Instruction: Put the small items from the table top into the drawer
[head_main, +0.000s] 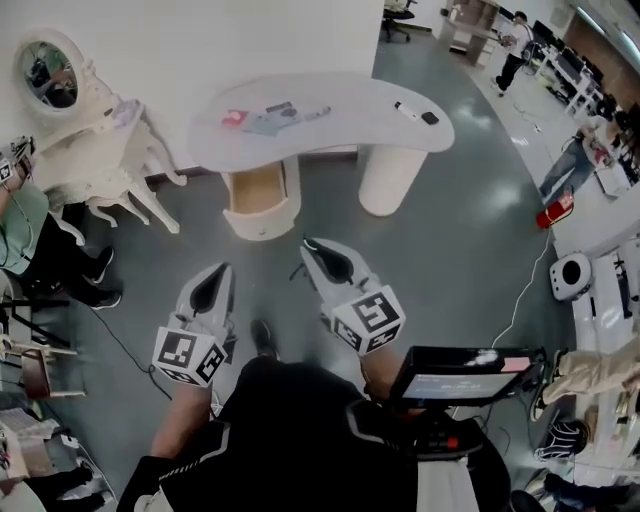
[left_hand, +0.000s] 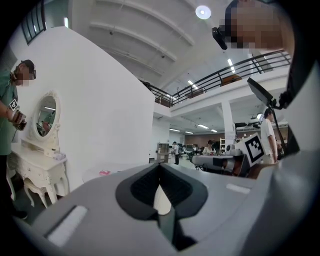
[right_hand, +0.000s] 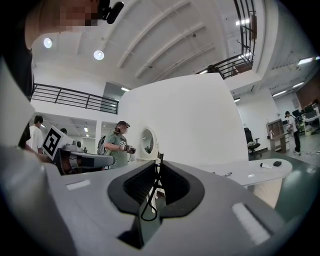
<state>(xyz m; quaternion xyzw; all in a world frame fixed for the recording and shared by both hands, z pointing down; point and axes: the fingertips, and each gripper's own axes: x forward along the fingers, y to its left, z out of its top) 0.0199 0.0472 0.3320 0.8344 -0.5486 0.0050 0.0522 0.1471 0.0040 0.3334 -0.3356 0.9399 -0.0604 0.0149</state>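
The white curved table (head_main: 350, 100) carries small items: a red one (head_main: 232, 118), a grey-blue flat one (head_main: 270, 122), a white stick (head_main: 405, 110) and a black piece (head_main: 430, 118). Under it a drawer (head_main: 255, 195) stands pulled out, its wooden inside bare. Both grippers hang over the floor, short of the table. My left gripper (head_main: 222, 270) is shut with nothing in it; its tips meet in the left gripper view (left_hand: 160, 167). My right gripper (head_main: 310, 245) is shut on a thin black loop (right_hand: 148, 212) that dangles between the jaws.
A white vanity with an oval mirror (head_main: 50, 75) stands at the left, a person in green (head_main: 20, 225) beside it. A screen (head_main: 460, 372) sits at my right hip. A cable (head_main: 530, 285) runs over the grey floor at the right, where people stand.
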